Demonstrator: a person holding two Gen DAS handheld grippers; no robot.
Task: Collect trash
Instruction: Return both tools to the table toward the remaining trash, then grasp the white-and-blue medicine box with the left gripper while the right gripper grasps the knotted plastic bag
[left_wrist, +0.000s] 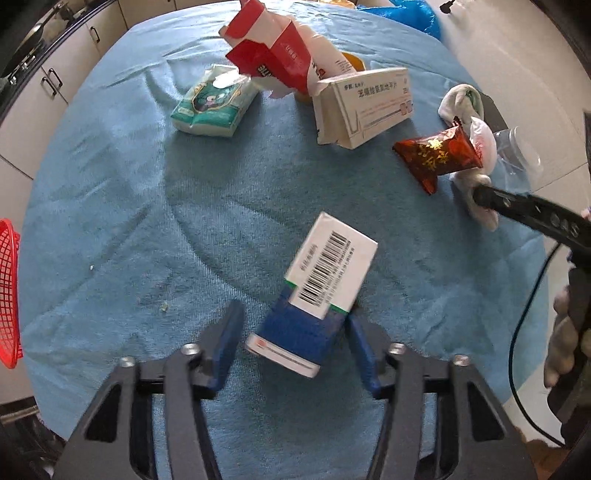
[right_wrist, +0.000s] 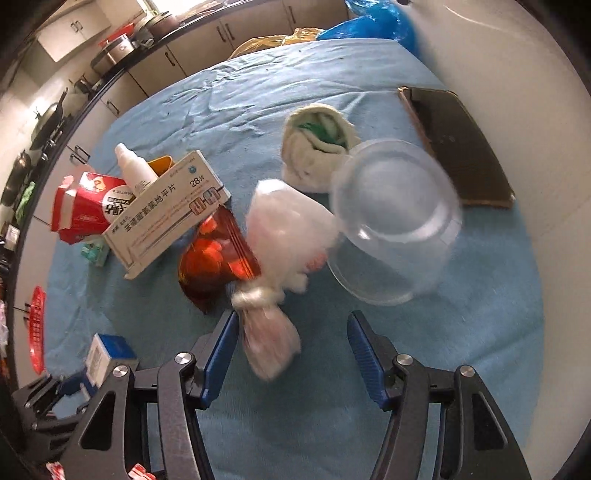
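My left gripper (left_wrist: 293, 328) is open, its blue pads on either side of a blue and white medicine box (left_wrist: 314, 295) with a barcode; the box leans against the right pad. My right gripper (right_wrist: 291, 332) is open around the knotted end of a white plastic bag (right_wrist: 273, 258) lying on the blue cloth. A red snack wrapper (right_wrist: 218, 258) lies left of the bag; it also shows in the left wrist view (left_wrist: 439, 155). A clear plastic cup (right_wrist: 395, 221) lies on its side to the right.
A long white medicine box (left_wrist: 365, 107), a torn red carton (left_wrist: 269, 55) and a tissue pack (left_wrist: 214, 103) lie further back. A rolled white cloth (right_wrist: 317, 147) and a dark phone (right_wrist: 454, 144) lie beyond the cup. A red basket (left_wrist: 9, 291) sits at the left table edge.
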